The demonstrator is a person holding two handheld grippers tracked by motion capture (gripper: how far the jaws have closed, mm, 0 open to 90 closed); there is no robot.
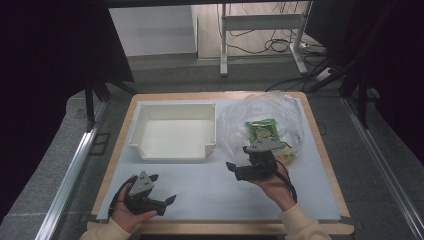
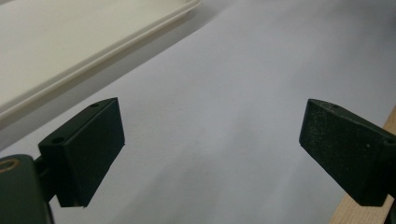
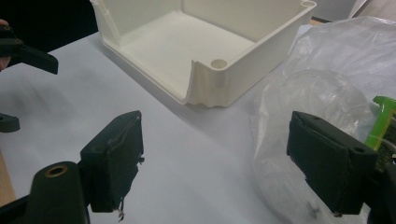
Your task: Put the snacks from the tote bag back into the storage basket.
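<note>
While both grippers gape wide, the right gripper [image 1: 251, 162] nears the bag [image 1: 235, 120] at 2 o'clock; left gripper [image 1: 156, 192] idles; grasp seems next

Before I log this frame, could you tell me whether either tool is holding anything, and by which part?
Nothing is held. The left tool is open over the bare white table cover; the right tool is open beside the clear plastic bag.
</note>
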